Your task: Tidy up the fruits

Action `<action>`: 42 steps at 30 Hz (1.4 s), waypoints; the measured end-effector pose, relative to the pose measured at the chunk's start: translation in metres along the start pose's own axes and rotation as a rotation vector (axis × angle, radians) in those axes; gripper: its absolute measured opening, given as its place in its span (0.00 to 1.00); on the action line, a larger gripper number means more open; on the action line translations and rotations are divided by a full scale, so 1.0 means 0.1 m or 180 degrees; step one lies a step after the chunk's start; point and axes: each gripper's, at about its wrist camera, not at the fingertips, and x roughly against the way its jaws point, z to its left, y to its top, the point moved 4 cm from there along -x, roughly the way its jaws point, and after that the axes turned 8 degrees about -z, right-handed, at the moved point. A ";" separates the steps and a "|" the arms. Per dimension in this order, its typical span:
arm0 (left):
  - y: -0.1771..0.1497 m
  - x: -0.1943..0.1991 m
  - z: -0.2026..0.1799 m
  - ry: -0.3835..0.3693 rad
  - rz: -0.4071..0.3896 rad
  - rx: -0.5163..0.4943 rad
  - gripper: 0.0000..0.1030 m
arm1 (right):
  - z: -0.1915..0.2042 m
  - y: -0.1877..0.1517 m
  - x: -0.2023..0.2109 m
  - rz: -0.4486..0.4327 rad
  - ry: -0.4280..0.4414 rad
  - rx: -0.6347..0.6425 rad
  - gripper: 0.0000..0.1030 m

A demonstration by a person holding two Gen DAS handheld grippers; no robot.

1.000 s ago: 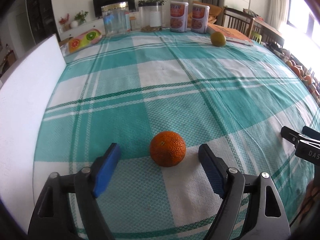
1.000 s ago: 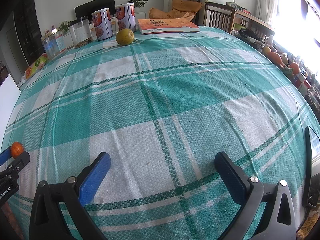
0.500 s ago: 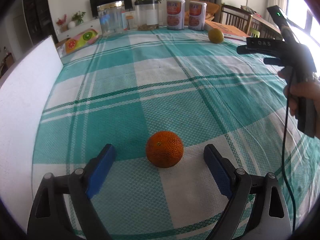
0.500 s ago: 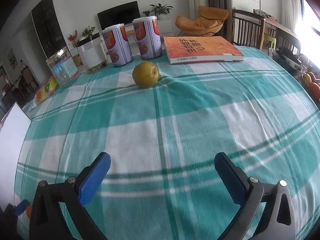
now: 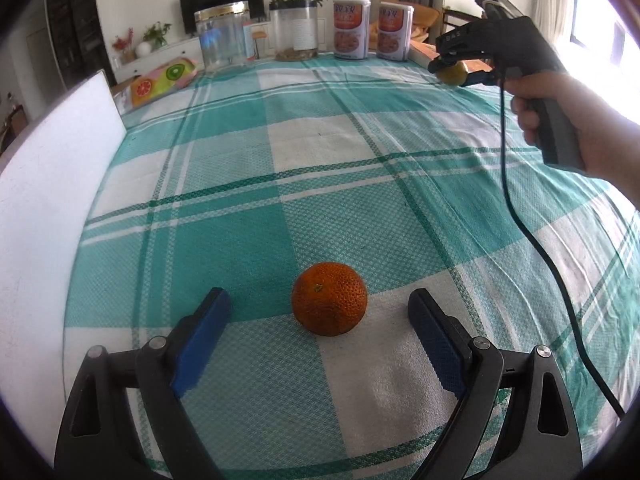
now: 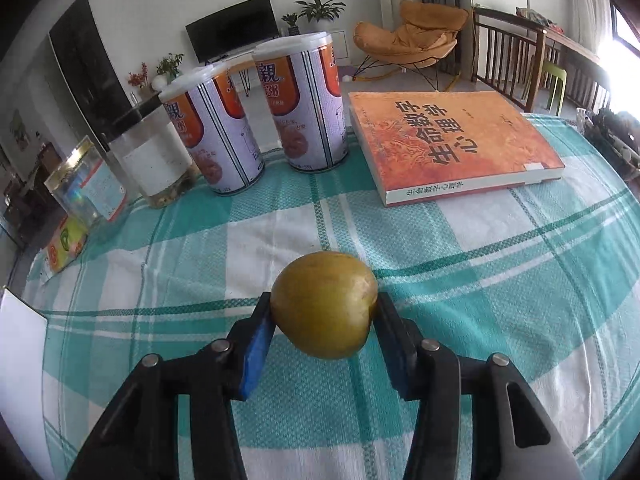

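Right gripper (image 6: 325, 322) reached far end, jaws closing onto yellow-green fruit (image 6: 325, 305); pickup begun. Left gripper (image 5: 318, 312) wide open, empty, straddling orange (image 5: 329, 298).

In the left wrist view the right gripper (image 5: 454, 68) covers much of the yellow-green fruit (image 5: 452, 76) at upper right. The white board (image 5: 48, 184) runs off the left edge. Window glare washes out the right edge.
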 end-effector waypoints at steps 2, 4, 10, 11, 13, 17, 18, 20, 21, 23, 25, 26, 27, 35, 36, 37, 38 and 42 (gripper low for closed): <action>0.00 0.00 0.00 -0.0001 0.0000 0.0000 0.89 | -0.02 -0.22 0.31 0.0135 0.0350 -0.0234 0.48; 0.00 0.00 0.00 -0.0002 -0.0001 0.0001 0.89 | -0.05 -0.56 0.65 0.0377 0.0750 -0.0590 0.48; 0.00 0.00 0.00 -0.0002 -0.0001 0.0001 0.89 | -0.03 -1.73 1.45 0.1015 0.1478 -0.1400 0.48; 0.00 0.00 0.00 -0.0003 -0.0001 0.0001 0.89 | -0.04 -1.86 1.49 0.1047 0.1433 -0.1430 0.48; 0.00 0.00 0.00 -0.0005 -0.0001 0.0002 0.89 | -0.10 -2.02 1.52 0.1017 0.1169 -0.1380 0.48; 0.00 0.00 0.02 -0.0096 -0.0001 0.0031 0.90 | -0.29 -2.08 1.59 0.0773 0.1143 -0.1728 0.49; -0.01 0.03 0.04 -0.0194 0.0014 0.0039 0.89 | -0.34 -2.08 1.61 0.0714 0.1129 -0.1814 0.51; -0.07 0.14 0.13 -0.0453 0.0019 0.0178 0.89 | -0.44 -2.04 1.65 0.0632 0.1098 -0.1836 0.53; -0.10 0.20 0.19 -0.0568 0.0018 0.0265 0.89 | -0.46 -2.03 1.67 0.0611 0.1050 -0.1813 0.53; -0.15 0.28 0.25 -0.0646 0.0040 0.0308 0.89 | -0.49 -1.99 1.73 0.0556 0.0959 -0.1762 0.54; -0.17 0.31 0.25 -0.0649 0.0076 0.0203 0.88 | -0.55 -1.93 1.81 0.0475 0.0802 -0.1657 0.57; -0.16 0.33 0.23 -0.0645 0.0073 0.0158 0.87 | -0.56 -1.90 1.85 0.0438 0.0703 -0.1568 0.59; -0.14 0.34 0.22 -0.0636 0.0051 0.0131 0.87 | -0.55 -1.88 1.90 0.0399 0.0598 -0.1437 0.59; 0.06 0.09 0.03 -0.0360 0.0011 -0.0040 0.77 | -0.04 -1.84 2.21 0.0174 0.0208 0.0403 0.73; 0.05 0.05 0.01 -0.0344 0.0042 -0.0075 0.51 | 0.05 -1.88 2.19 0.0206 0.0174 0.0617 0.73; 0.06 0.05 -0.02 -0.0261 0.0020 -0.0156 0.49 | 0.16 -1.91 2.13 0.0224 0.0110 0.0826 0.73; 0.06 0.06 -0.04 -0.0256 -0.0007 -0.0219 0.34 | 0.24 -1.93 2.08 0.0226 0.0034 0.1007 0.73; 0.04 0.14 -0.04 -0.0381 0.0073 -0.0148 0.29 | 0.32 -1.96 1.80 0.0380 -0.0112 0.1231 0.61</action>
